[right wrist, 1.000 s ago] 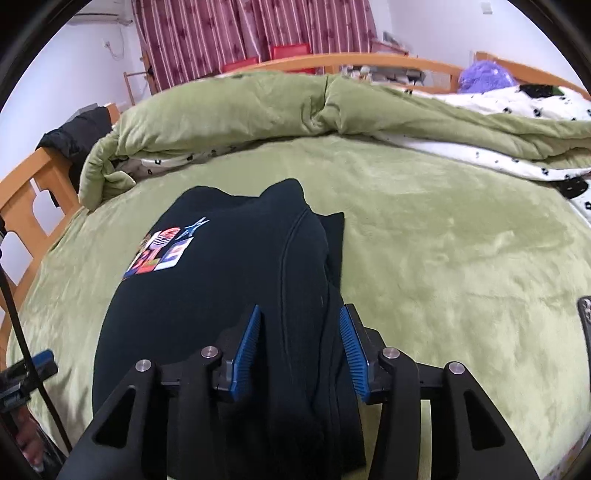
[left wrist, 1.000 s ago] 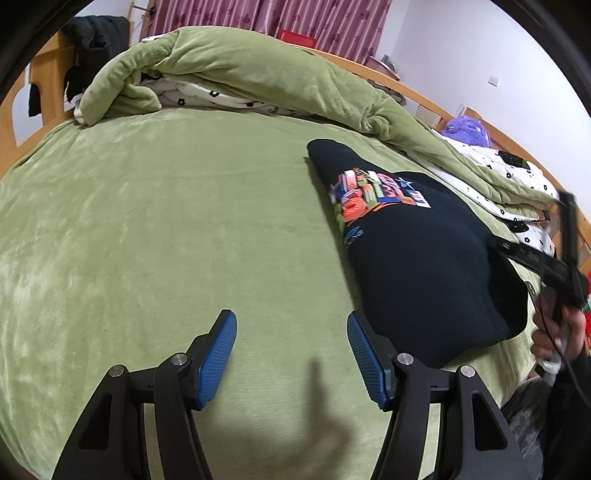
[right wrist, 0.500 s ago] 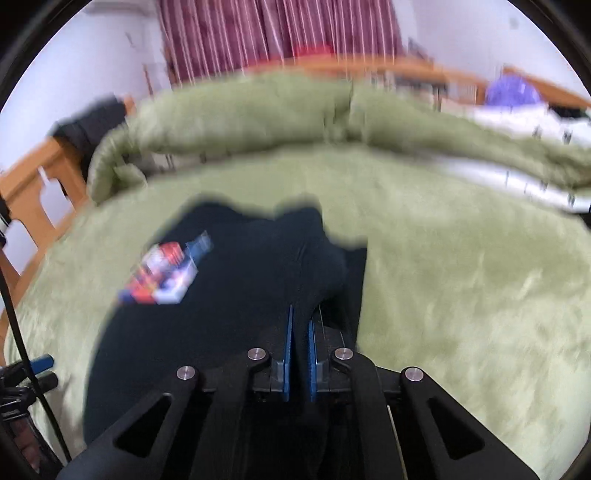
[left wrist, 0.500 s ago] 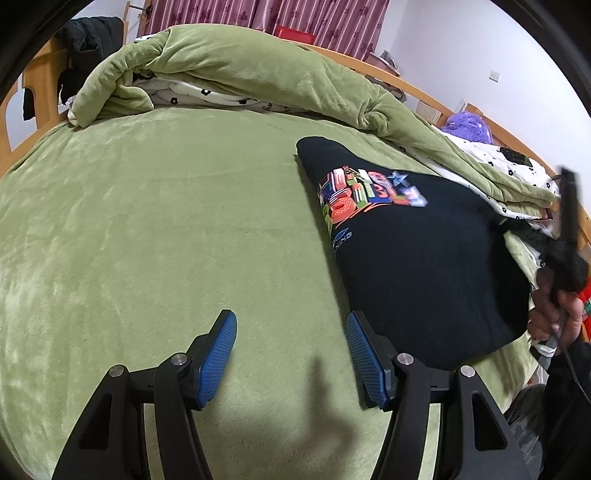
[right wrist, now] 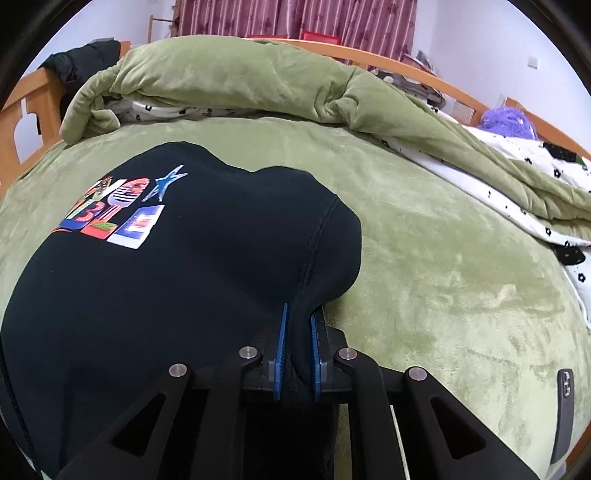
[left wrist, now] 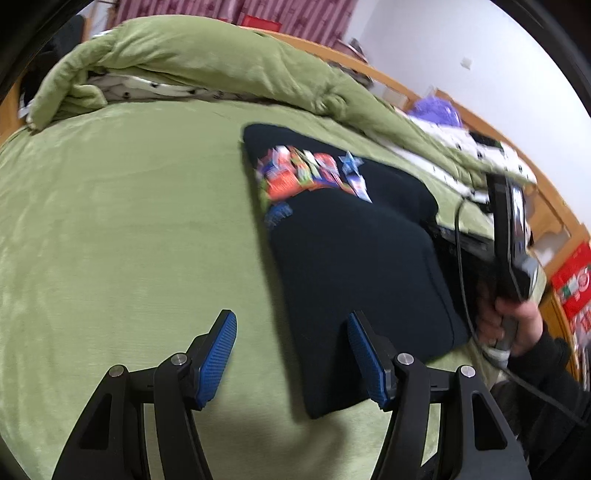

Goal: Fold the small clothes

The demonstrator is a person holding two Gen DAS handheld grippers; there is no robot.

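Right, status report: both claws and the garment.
Right claw just closed, shut on black top, pinching its edge. Left claw open, empty, beside it. Phone on bed, clear of the fold.

A green plush bedsheet [right wrist: 443,258] covers the bed. Along its far edge lies a bunched green blanket [right wrist: 229,77], rolled over a white lining with black flowers [right wrist: 517,177]. Behind it runs the wooden bed frame [right wrist: 29,99], with a dark coat [right wrist: 74,66] draped on the left corner post. A purple fluffy thing [right wrist: 508,120] sits at the far right edge. Striped maroon curtains [right wrist: 314,16] hang at the back wall. A dark phone [right wrist: 563,410] rests on the sheet near the right edge. Red boxes [left wrist: 572,288] stand off the bed's right side.
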